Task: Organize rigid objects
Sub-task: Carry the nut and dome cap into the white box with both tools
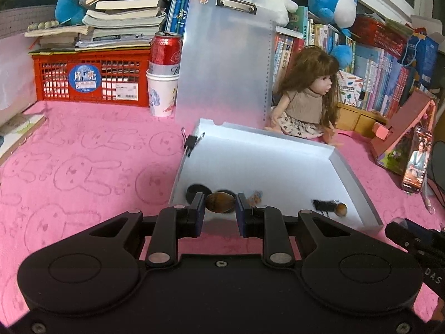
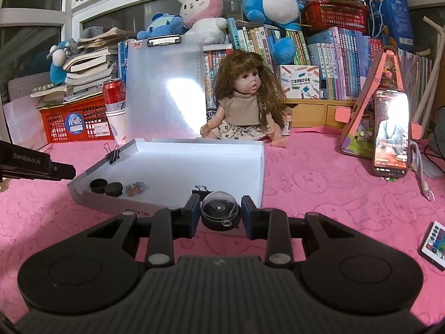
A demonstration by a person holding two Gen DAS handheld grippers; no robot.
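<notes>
A shallow white tray (image 1: 347,172) lies on the pink cloth; it also shows in the right wrist view (image 2: 258,167). In the left wrist view my left gripper (image 1: 219,208) holds a brown oval object (image 1: 220,202) between its fingers, at the tray's near left corner. A black disc (image 1: 197,190), a small orange piece (image 1: 254,197) and a binder clip with a brown ball (image 1: 331,207) lie in the tray. My right gripper (image 2: 221,214) is shut on a dark ball with a clear dome (image 2: 220,211), just in front of the tray's near wall. Two black discs (image 2: 106,187) and orange pieces (image 2: 133,189) lie inside.
A doll (image 2: 247,97) sits behind the tray next to an upright clipboard (image 2: 164,89). A red crate (image 1: 89,79), a can on stacked cups (image 1: 164,72), books and plush toys line the back. A phone (image 2: 390,133) stands right; a remote (image 2: 435,243) lies near right.
</notes>
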